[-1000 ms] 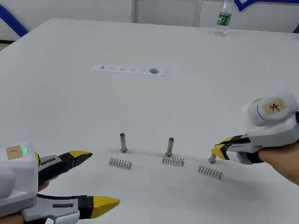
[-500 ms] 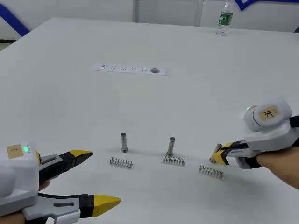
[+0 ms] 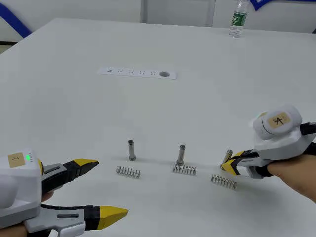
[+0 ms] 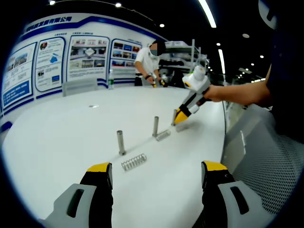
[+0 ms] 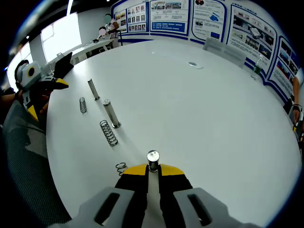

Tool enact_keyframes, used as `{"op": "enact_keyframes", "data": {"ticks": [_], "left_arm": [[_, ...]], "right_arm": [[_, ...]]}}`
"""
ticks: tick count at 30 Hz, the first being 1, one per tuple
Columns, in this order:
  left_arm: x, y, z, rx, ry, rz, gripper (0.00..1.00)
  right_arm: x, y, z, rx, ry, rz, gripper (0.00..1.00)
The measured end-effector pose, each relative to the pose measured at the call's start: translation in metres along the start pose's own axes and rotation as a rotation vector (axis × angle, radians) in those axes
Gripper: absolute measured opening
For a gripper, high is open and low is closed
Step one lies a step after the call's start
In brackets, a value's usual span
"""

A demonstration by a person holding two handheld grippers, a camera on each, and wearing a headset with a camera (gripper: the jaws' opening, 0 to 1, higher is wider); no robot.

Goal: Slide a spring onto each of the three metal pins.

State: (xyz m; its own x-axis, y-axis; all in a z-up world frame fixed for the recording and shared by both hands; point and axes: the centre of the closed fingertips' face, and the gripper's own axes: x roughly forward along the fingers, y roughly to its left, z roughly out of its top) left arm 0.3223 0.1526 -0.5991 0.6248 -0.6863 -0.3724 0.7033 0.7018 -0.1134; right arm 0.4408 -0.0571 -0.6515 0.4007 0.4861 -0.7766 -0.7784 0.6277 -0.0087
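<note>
Right claw [image 5: 152, 171] pinches rightmost pin [image 5: 152, 157] near table [image 5: 199, 114] front edge; left claw [image 4: 156, 167] spread wide, well apart.

Light: bright, even (ceiling strips) | shadows: faint | edges: fisheye-warped, perhaps slightly soft

Silver metal pins standing: left pin [image 3: 131, 149]; middle pin [image 3: 181, 154]; right pin [image 3: 227, 158] | coiled wire springs lying beside them: left spring [image 3: 128, 172]; middle spring [image 3: 184, 170]; right spring [image 3: 223, 181]
</note>
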Motion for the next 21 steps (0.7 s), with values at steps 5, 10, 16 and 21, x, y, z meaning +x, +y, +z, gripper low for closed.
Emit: {"op": "enact_keyframes", "data": {"ticks": [5,10,16,21], "left_arm": [[0.0,0.0,0.0,-0.002,-0.001,0.001,0.78],[0.0,0.0,0.0,0.0,0.002,-0.002,0.78],[0.0,-0.001,-0.001,0.0,0.003,-0.004,0.78],[0.0,-0.001,-0.001,0.002,0.005,-0.005,0.78]], "right_arm": [[-0.008,0.001,0.002,0.0,-0.011,-0.002,0.1],[-0.017,0.006,0.002,-0.01,-0.014,-0.002,0.1],[-0.022,0.016,-0.004,-0.053,0.008,0.027,0.11],[-0.023,0.02,-0.009,-0.082,0.027,0.049,0.12]]}}
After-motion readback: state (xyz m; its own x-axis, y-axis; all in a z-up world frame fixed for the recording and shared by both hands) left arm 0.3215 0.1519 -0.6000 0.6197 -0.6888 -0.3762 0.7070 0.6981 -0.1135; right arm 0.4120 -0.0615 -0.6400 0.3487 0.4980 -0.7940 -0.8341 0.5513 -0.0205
